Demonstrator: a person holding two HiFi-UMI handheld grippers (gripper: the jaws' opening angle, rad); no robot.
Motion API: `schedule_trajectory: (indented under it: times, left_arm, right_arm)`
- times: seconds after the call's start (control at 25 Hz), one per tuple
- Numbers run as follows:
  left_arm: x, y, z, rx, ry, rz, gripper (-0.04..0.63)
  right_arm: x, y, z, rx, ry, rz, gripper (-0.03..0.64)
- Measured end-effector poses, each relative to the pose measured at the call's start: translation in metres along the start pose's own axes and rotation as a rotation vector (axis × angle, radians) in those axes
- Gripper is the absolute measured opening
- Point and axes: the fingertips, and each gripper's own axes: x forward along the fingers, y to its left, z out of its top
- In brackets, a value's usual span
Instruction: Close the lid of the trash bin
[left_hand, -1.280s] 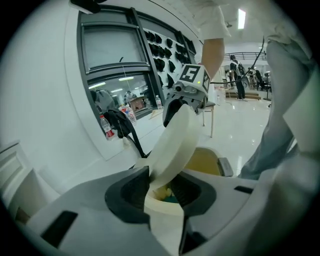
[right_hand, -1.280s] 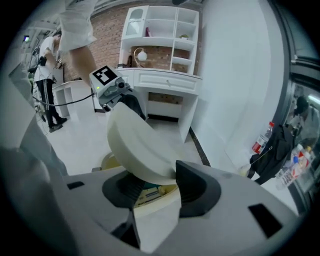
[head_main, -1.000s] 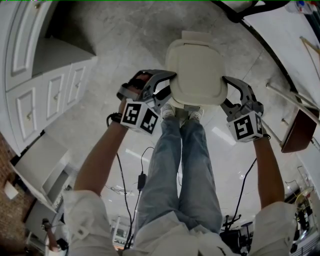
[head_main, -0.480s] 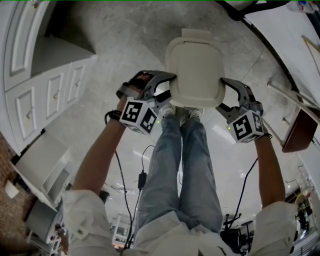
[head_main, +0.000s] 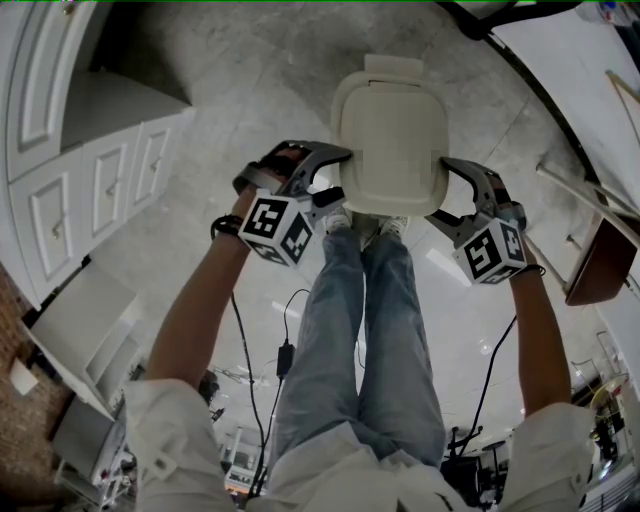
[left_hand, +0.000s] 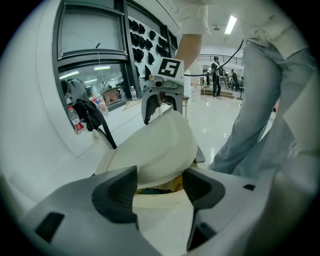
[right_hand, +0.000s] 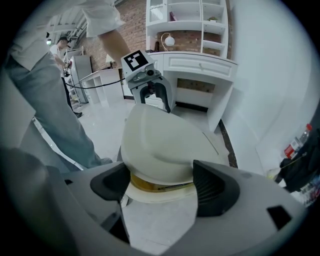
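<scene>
The cream trash bin stands on the floor before my feet, its lid (head_main: 392, 130) tilted down with a narrow gap over the rim. In the left gripper view, yellow contents show under the lid (left_hand: 155, 147). My left gripper (head_main: 340, 173) flanks the lid's left side and my right gripper (head_main: 440, 188) its right side. Both sets of jaws are opening. The left gripper (left_hand: 160, 192) has the lid's edge just beyond its pads, not pressed. The right gripper (right_hand: 160, 187) likewise frames the lid (right_hand: 165, 142) and bin rim (right_hand: 155, 195) without touching.
White cabinets (head_main: 90, 190) line the left wall. My legs (head_main: 365, 330) and shoes stand right behind the bin. A cable (head_main: 283, 355) trails on the floor. A brown wooden piece (head_main: 600, 260) is at the right. A bottle (left_hand: 74, 119) and a black bag (left_hand: 92, 112) rest on a ledge.
Both grippers' jaws have spread wider and both hands have eased slightly back and down from the lid's sides. The lid stays nearly level over the bin.
</scene>
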Motion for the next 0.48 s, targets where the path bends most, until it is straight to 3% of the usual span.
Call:
schedule_trajectory:
  times: [0.48]
  left_arm:
    - [0.0058, -0.0102, -0.0057, -0.007, -0.003, -0.070, 0.318]
  right_arm:
    - [0.0062, 0.0073, -0.0067, 0.005, 0.011, 0.050, 0.430]
